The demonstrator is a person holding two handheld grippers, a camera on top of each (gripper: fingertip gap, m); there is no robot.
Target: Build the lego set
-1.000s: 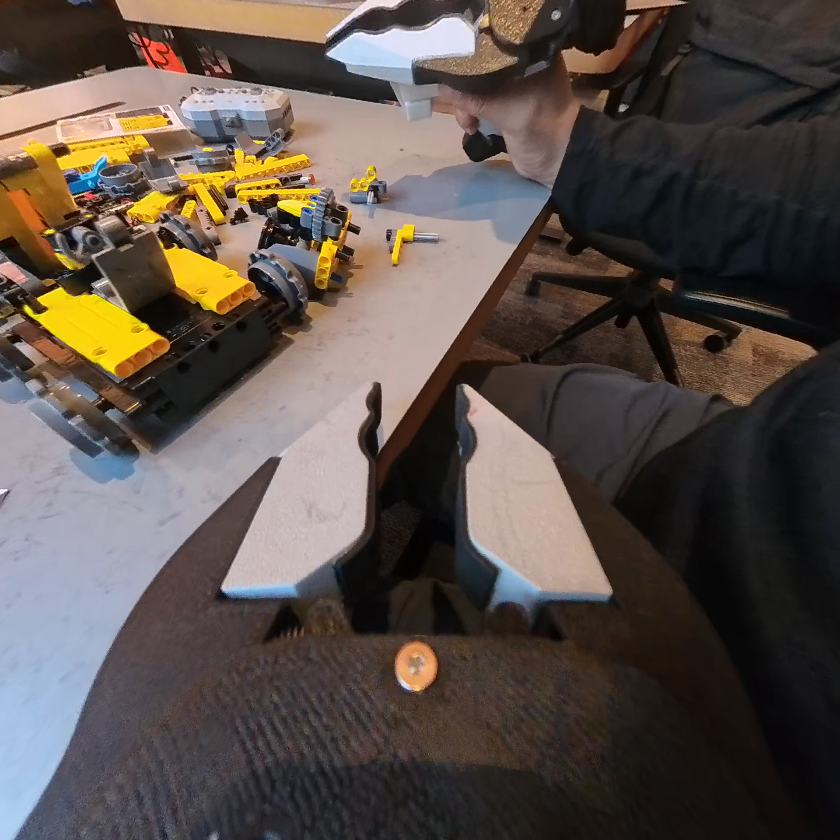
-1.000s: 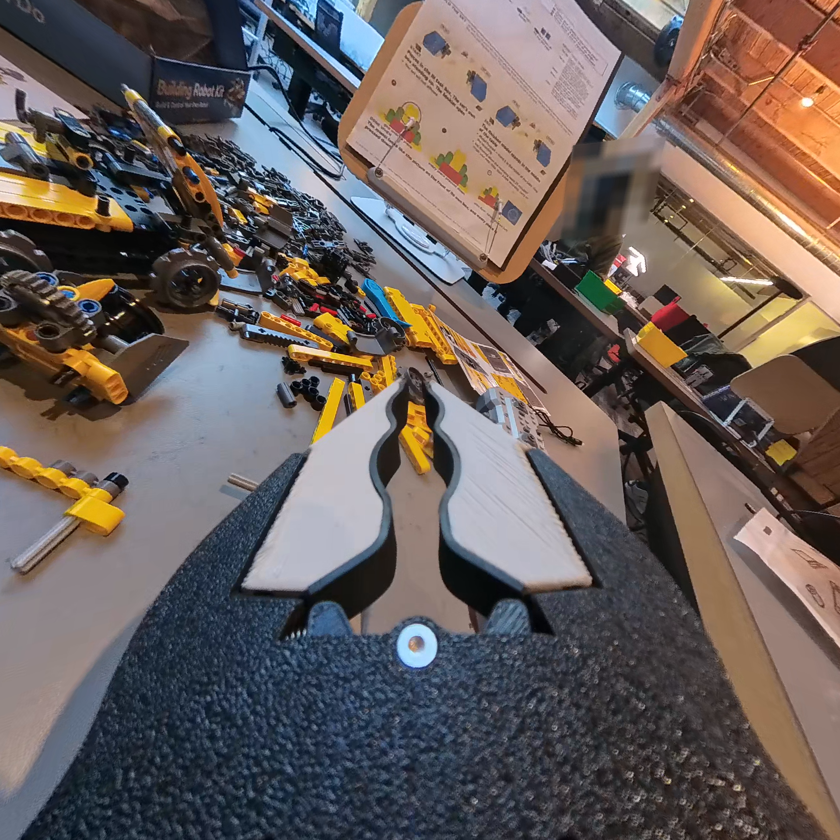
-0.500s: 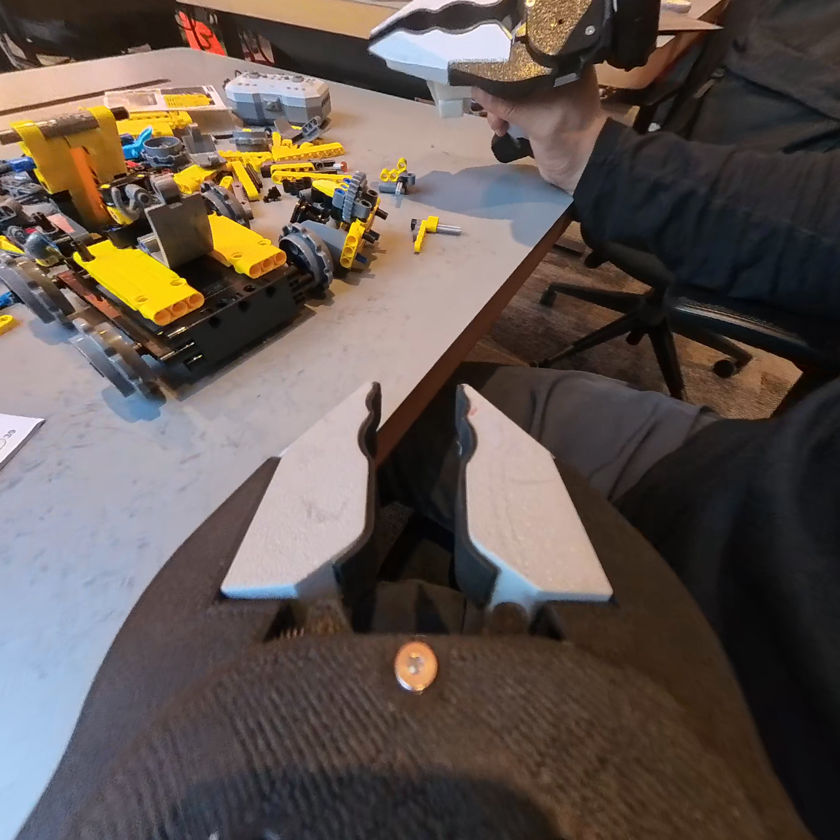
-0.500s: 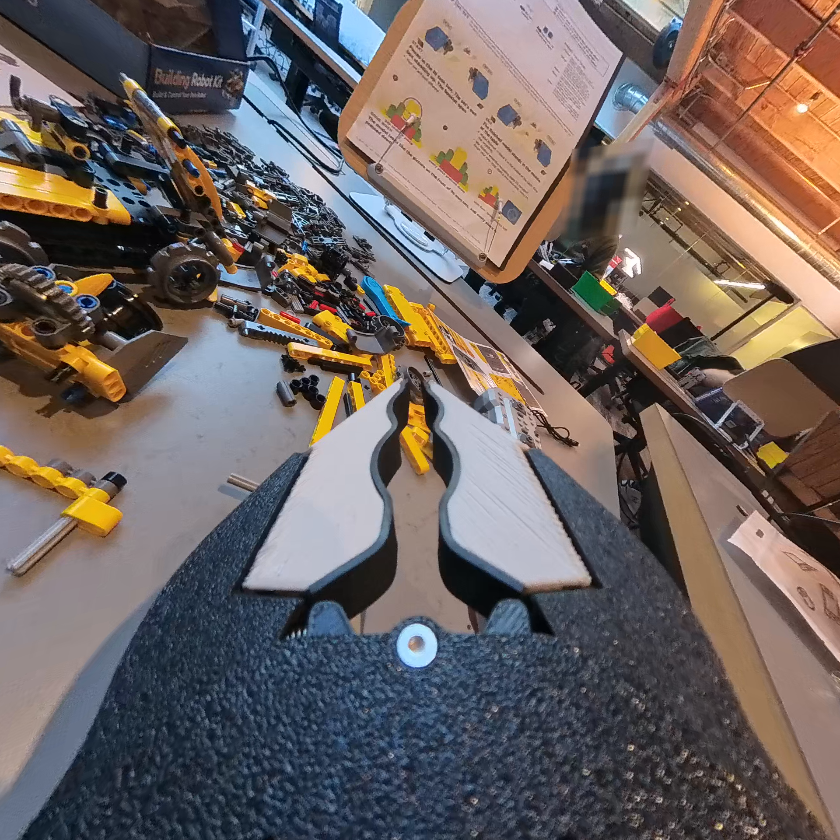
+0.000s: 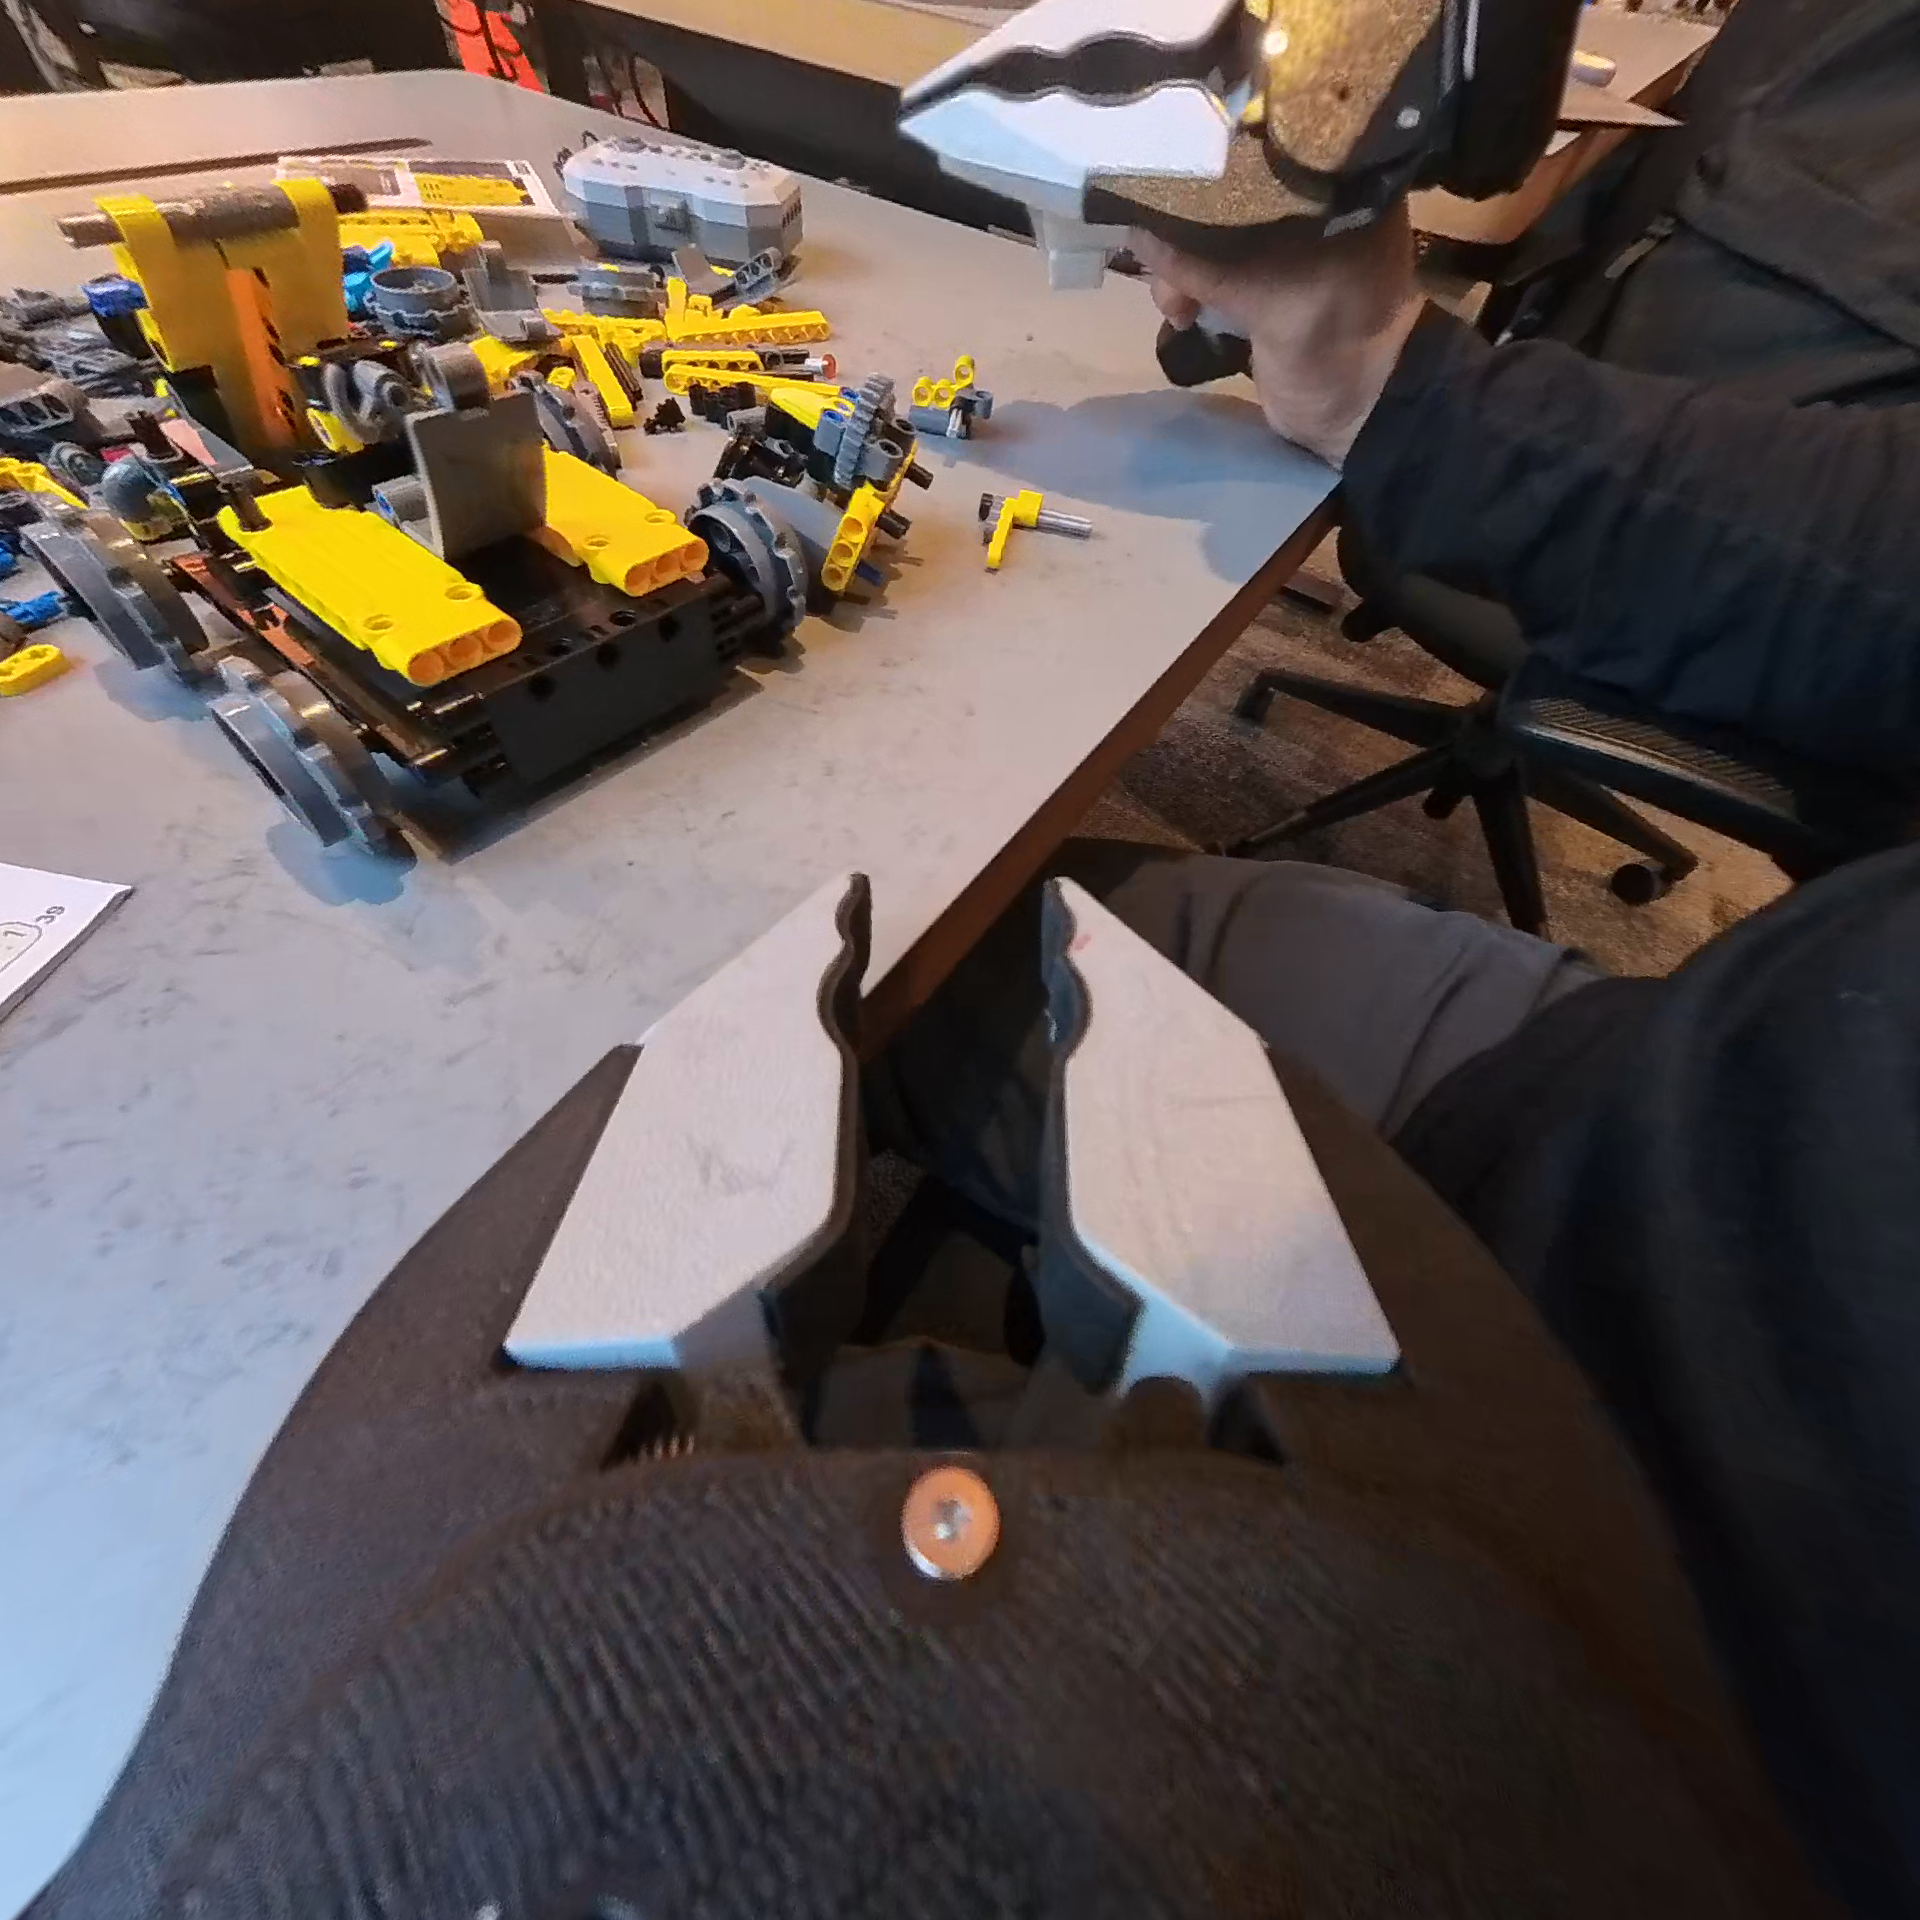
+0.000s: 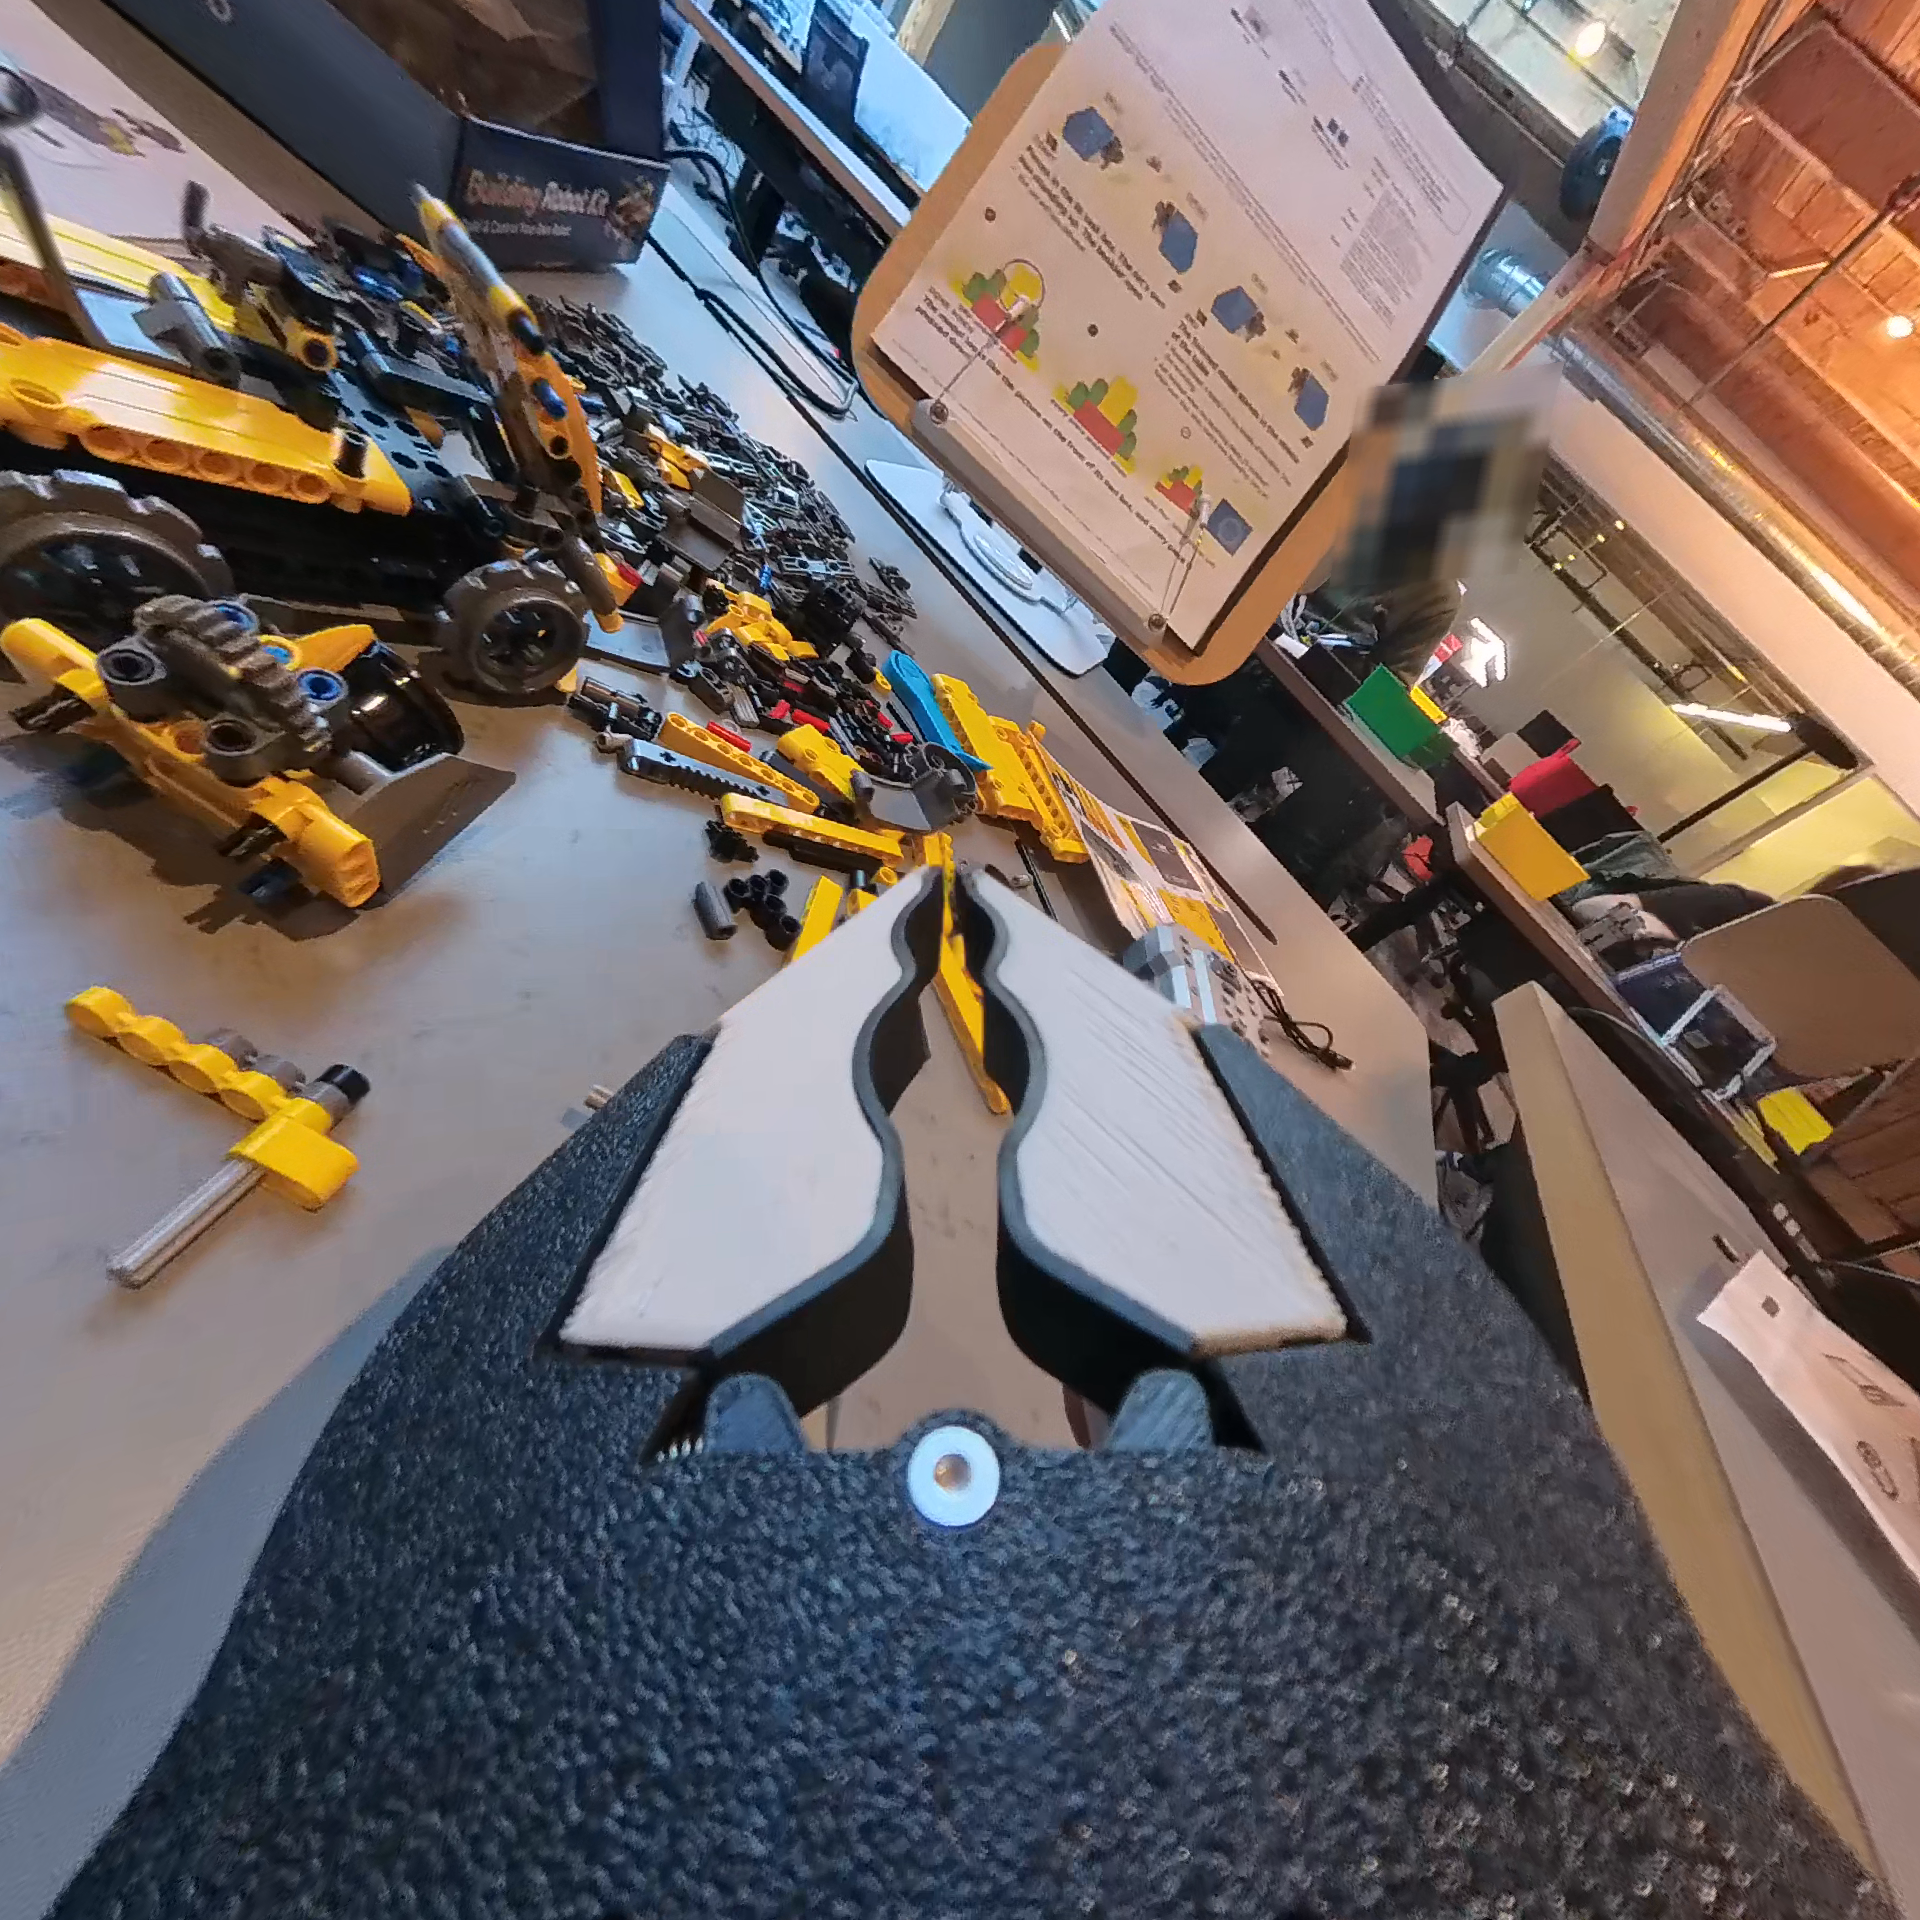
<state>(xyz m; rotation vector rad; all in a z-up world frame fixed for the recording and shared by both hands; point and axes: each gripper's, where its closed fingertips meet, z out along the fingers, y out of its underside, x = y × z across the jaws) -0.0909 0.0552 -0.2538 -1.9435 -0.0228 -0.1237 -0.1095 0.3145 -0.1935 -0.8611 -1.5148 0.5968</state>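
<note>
The left gripper (image 5: 956, 914) stands with a moderate gap between its grey fingers and holds nothing; it hangs over the near edge of the grey table (image 5: 312, 1091), with the person's grey trouser leg (image 5: 1299, 966) showing beyond its tips. Nearest to it on the table, to the far left, sits a half-built yellow and black brick vehicle (image 5: 457, 592) on grey toothed wheels, and a white booklet corner (image 5: 42, 935) lies at the left edge. The right gripper (image 6: 951, 883) is narrowed until its tips nearly meet, empty, hovering above the table with a yellow beam (image 6: 961, 997) showing through the slit. To its left lie a yellow connector on a grey axle (image 6: 249, 1122) and a yellow gear assembly (image 6: 239, 738); beyond stands an instruction sheet on a stand (image 6: 1174, 312).
</note>
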